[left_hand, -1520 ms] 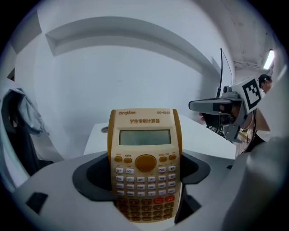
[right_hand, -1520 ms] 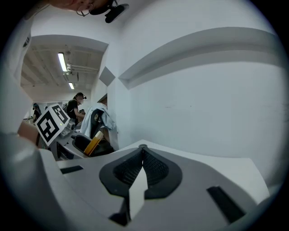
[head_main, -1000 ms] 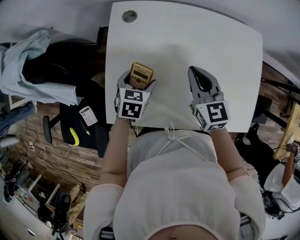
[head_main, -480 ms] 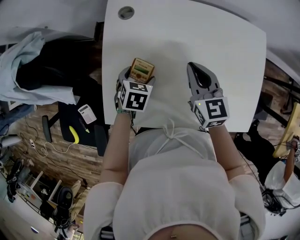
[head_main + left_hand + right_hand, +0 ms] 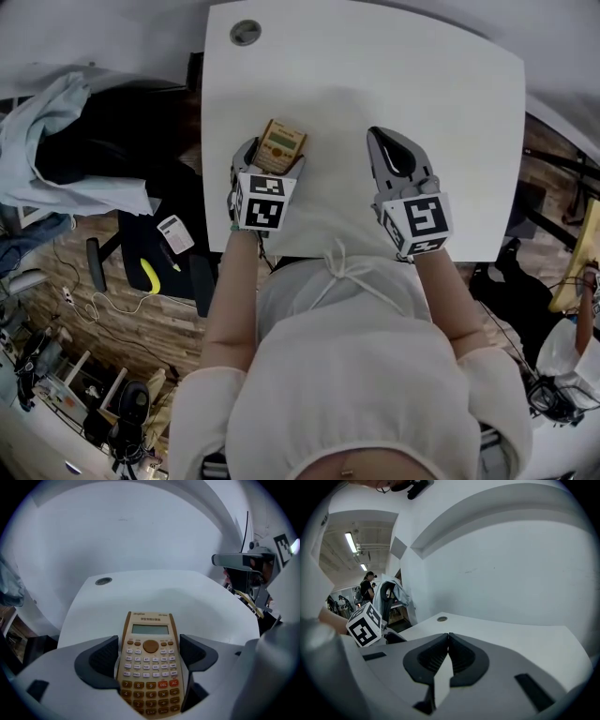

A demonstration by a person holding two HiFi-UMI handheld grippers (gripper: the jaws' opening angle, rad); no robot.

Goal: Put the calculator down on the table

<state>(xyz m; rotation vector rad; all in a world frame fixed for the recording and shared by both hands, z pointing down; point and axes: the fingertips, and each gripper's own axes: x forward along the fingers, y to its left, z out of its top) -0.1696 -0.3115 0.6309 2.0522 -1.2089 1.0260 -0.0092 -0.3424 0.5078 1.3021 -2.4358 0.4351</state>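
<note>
Left gripper (image 5: 274, 159) (image 5: 149, 641): clamped on the calculator (image 5: 280, 144) (image 5: 150, 663), one jaw against each long side; lower key rows sit between the pads, display end sticks out past the jaw tips.
Right gripper (image 5: 382, 141) (image 5: 448, 634): jaws pressed together, nothing between them; held over the near middle of the table (image 5: 431, 94) (image 5: 197, 597) (image 5: 520, 637), pointing away from the person.
Table: white, bare apart from what the grippers hold over it; both grippers sit on its near half, well apart, side by side.
Arms: left forearm (image 5: 230, 300) and right forearm (image 5: 448, 291) reach forward from the body, roughly parallel, elbows close to the sides; wrists at the table's near edge.
Chair (image 5: 112, 122): dark, left of the table, pale blue cloth (image 5: 66, 141) draped over it.
Marker cubes: left cube (image 5: 260, 201) (image 5: 365, 624) and right cube (image 5: 417, 223) face up at the back of each gripper.
Calculator: tan body, keys and display up, over the table's near left part; tilted in the left gripper view. Can't tell if its far end touches the tabletop.
Grommet (image 5: 245, 33) (image 5: 103, 581) (image 5: 441, 618): round grey cable hole at the far left corner, well away from both grippers.
</note>
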